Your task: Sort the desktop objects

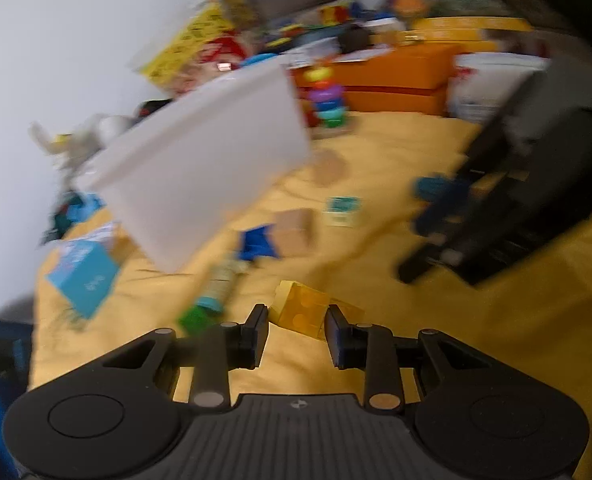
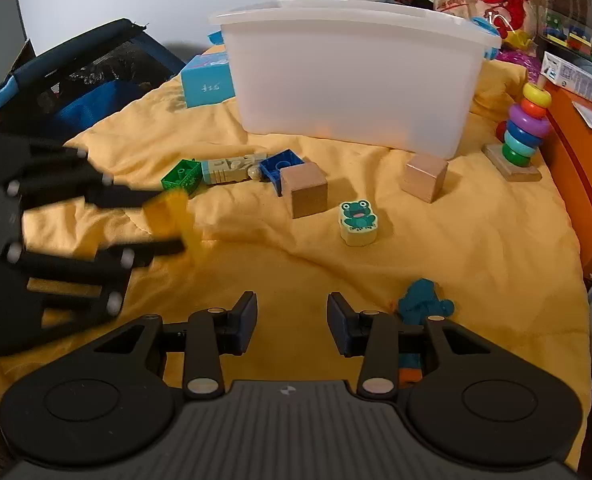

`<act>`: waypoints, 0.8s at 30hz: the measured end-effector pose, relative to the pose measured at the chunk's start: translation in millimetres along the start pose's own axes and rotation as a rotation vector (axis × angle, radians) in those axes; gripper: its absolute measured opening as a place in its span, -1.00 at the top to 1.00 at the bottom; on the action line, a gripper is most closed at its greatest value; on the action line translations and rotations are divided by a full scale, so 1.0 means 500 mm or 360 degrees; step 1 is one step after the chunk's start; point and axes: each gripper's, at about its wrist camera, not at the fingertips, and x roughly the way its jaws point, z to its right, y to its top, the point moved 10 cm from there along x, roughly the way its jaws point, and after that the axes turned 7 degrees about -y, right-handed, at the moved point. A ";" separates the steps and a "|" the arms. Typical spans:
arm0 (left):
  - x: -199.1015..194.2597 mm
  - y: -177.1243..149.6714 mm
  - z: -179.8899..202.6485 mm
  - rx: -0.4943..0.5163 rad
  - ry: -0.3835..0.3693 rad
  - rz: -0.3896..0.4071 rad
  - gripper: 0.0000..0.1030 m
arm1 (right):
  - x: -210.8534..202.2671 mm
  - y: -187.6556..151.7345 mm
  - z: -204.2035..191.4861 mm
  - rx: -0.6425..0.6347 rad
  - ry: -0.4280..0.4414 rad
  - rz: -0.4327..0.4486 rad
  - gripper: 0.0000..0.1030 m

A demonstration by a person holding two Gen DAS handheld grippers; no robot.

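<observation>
In the left wrist view, which is blurred, a yellow toy brick (image 1: 302, 308) sits between the fingertips of my left gripper (image 1: 296, 326), just above the yellow cloth. In the right wrist view the same brick (image 2: 170, 214) shows pinched in the left gripper (image 2: 168, 222) at the left. My right gripper (image 2: 292, 320) stands open low over the cloth, with nothing between its fingers. A teal toy figure (image 2: 424, 306) lies just beside its right finger. A white plastic bin (image 2: 356, 80) stands at the back.
On the yellow cloth (image 2: 456, 240) lie a green brick (image 2: 182, 176), a pale tube (image 2: 232, 170), a blue brick (image 2: 276, 168), two wooden cubes (image 2: 304, 194) (image 2: 424, 178) and a frog block (image 2: 358, 222). A ring stacker (image 2: 524, 128) and an orange box (image 2: 576, 168) stand on the right.
</observation>
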 end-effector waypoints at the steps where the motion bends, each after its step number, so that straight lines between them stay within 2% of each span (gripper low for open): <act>1: -0.004 -0.003 0.013 0.0036 -0.0041 -0.0003 0.30 | -0.002 -0.001 0.002 0.0007 -0.0003 0.0003 0.16; 3: -0.011 -0.010 0.047 0.0171 -0.0087 -0.0018 0.27 | -0.003 -0.003 0.008 0.0022 -0.0009 0.0002 0.16; 5: -0.020 -0.014 0.070 0.0242 -0.0102 0.0005 0.09 | -0.004 -0.006 0.015 0.0038 -0.0016 -0.0004 0.16; 6: -0.022 -0.017 0.075 0.0220 -0.0121 0.0000 -0.02 | -0.003 -0.008 0.017 0.0042 -0.0017 -0.0009 0.16; 9: -0.027 -0.028 0.076 0.0097 -0.0189 -0.0035 -0.03 | -0.005 -0.012 0.020 0.0046 -0.0013 -0.0014 0.16; 13: -0.040 -0.036 0.080 -0.0033 -0.0294 -0.0018 -0.03 | -0.006 -0.015 0.019 0.0049 0.0004 -0.0023 0.14; 17: -0.054 -0.034 0.058 -0.0293 -0.0387 0.0023 -0.03 | -0.011 -0.012 0.011 0.0023 0.0021 -0.0022 0.14; 21: -0.070 -0.028 0.012 -0.0521 -0.0400 0.0085 -0.03 | -0.026 -0.007 -0.011 -0.0030 0.0071 -0.0012 0.14; 24: -0.076 -0.034 -0.034 -0.0624 -0.0324 0.0109 -0.03 | -0.046 0.002 -0.044 -0.0090 0.0171 0.0020 0.14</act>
